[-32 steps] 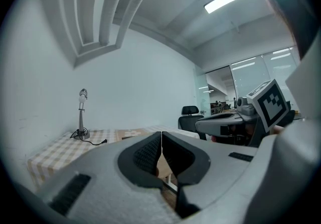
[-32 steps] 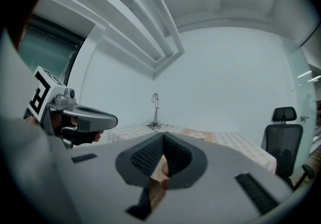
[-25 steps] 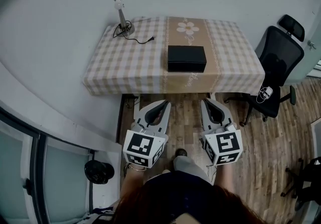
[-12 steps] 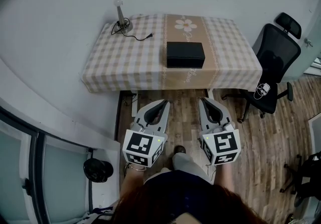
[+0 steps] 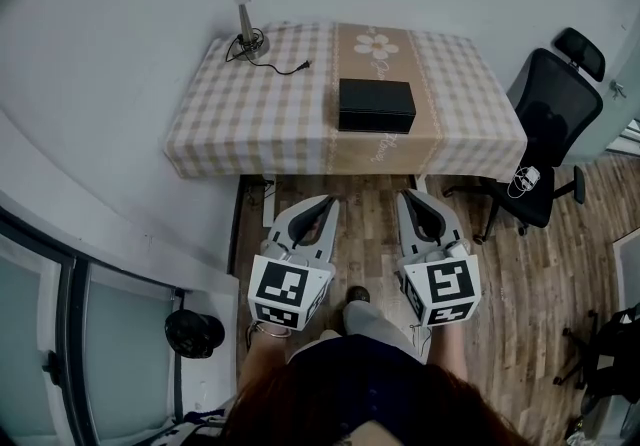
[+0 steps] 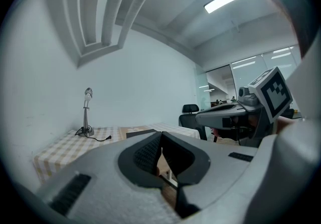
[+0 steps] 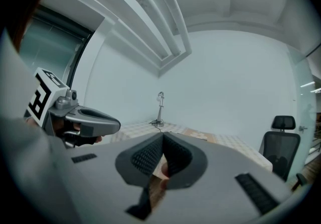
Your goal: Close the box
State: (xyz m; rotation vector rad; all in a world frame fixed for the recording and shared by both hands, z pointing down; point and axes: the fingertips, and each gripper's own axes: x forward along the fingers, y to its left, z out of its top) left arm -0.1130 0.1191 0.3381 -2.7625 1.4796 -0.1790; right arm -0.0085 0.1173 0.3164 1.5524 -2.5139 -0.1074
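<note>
Here the black box (image 5: 376, 105) sits on the bench (image 5: 250, 124), on the tan runner that crosses the checked cloth, near the front edge. From above its top reads as one flat dark face. A desk lamp (image 5: 243, 6) stands at the bench's far left corner, with its cable (image 5: 285, 67) trailing onto the cloth, well apart from the box. A black office chair (image 5: 548, 109) stands beside the bench's right end.

The left gripper (image 5: 327, 202) and the right gripper (image 5: 408, 198) are held side by side over the wooden floor (image 5: 370, 224), in front of the bench and well short of the box, both pointing toward it. In the left gripper view the ribbed jaws are pressed together with nothing between them. The right gripper view shows the same: jaws together, holding nothing. Each gripper view catches the other gripper off to one side.
</note>
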